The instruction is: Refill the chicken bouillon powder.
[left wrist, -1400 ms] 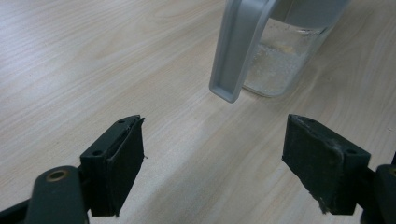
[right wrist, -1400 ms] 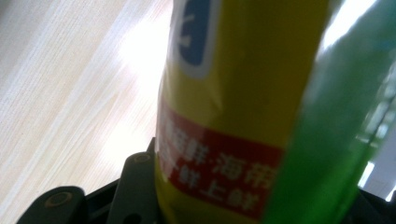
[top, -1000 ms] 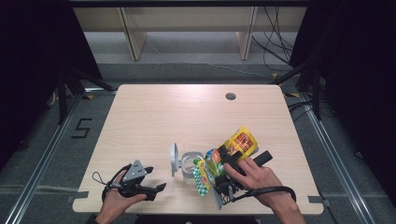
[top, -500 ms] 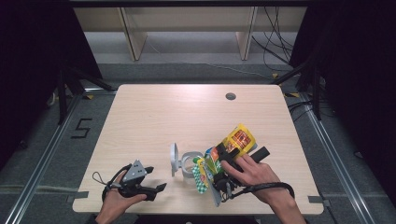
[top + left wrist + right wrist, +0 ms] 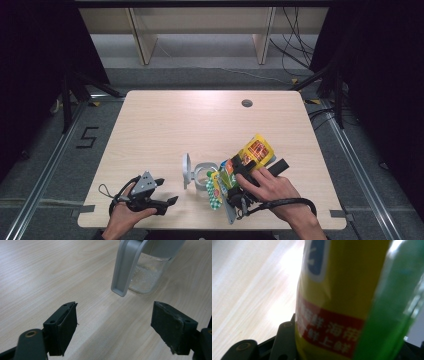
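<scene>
Pale wood tabletop [image 5: 165,125], dark floor around. Left gripper [image 5: 113,326] lower left of high view, jaws wide apart, empty, facing clear glass jug with grey handle [image 5: 125,267]. Right gripper [image 5: 235,192] lower centre-right, clamped on yellow snack packet [image 5: 332,302], green packet [image 5: 392,305] alongside.

Left gripper [image 5: 113,323] sits wide open over the wooden table [image 5: 50,272] — clear jug [image 5: 150,270] with grey handle [image 5: 126,267] just ahead.
</scene>
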The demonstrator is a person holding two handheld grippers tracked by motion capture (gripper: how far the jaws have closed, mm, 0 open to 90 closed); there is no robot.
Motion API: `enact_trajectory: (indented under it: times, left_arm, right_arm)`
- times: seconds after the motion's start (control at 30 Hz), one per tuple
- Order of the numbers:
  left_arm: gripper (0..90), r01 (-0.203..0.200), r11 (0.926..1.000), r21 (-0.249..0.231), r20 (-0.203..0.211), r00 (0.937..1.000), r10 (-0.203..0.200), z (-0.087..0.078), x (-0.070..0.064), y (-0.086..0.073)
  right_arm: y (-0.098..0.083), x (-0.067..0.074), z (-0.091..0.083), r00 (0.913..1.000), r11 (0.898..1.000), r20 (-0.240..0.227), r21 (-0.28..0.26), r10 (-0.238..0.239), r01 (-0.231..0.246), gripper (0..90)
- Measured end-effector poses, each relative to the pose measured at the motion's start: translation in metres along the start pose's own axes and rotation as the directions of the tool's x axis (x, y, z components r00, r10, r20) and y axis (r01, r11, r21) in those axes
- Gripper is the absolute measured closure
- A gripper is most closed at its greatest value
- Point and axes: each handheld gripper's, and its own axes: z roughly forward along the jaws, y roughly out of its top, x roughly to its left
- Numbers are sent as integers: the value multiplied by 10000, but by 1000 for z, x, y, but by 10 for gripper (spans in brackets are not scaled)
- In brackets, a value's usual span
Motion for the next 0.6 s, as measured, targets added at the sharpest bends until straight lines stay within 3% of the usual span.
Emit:
enact_trajectory:
  times: [0.13,0.17,0.2,0.23,0.37,0.4,0.43,0.5,0.53,0.6]
  left_arm:
    - [203,-106,9999,-14,-10,9999,106,0,0,0]
    - [203,-89,9999,57,-13,10000,89,-1,0,0]
    - [203,-12,10000,-15,-9,10000,12,0,0,0]
    - [202,29,10000,0,-11,10000,-29,0,0,0]
    - [202,-294,9996,18,-3,9996,294,-1,1,0]
    - [202,-301,9995,34,-16,9995,301,-1,1,1]
    - [202,-306,9995,51,-15,9995,306,-1,2,1]
    - [203,-112,9999,0,-7,9999,112,0,1,0]
    - [202,44,10000,1,-7,10000,-44,0,0,0]
    - [202,-67,10000,24,-56,10000,67,-1,0,0]
  right_arm:
    - [1,0,1,10000,10000,-20,-39,-8,8,595]
    - [0,2,0,9992,9993,-116,109,371,-370,595]
    - [0,0,-1,9998,9998,39,50,214,-215,596]
    - [0,0,-1,9996,9996,-107,23,273,-272,596]
    - [1,2,1,9994,9998,-279,3,216,-216,596]
    - [1,1,3,10000,9999,-95,-125,-29,28,597]
    - [1,2,2,9992,9996,-271,-38,279,-280,597]
    - [1,2,1,9992,9996,-289,-35,267,-268,597]
    - [2,0,2,9999,9999,-102,-124,-63,62,597]
    - [2,1,2,9995,9998,-288,-139,112,-116,597]
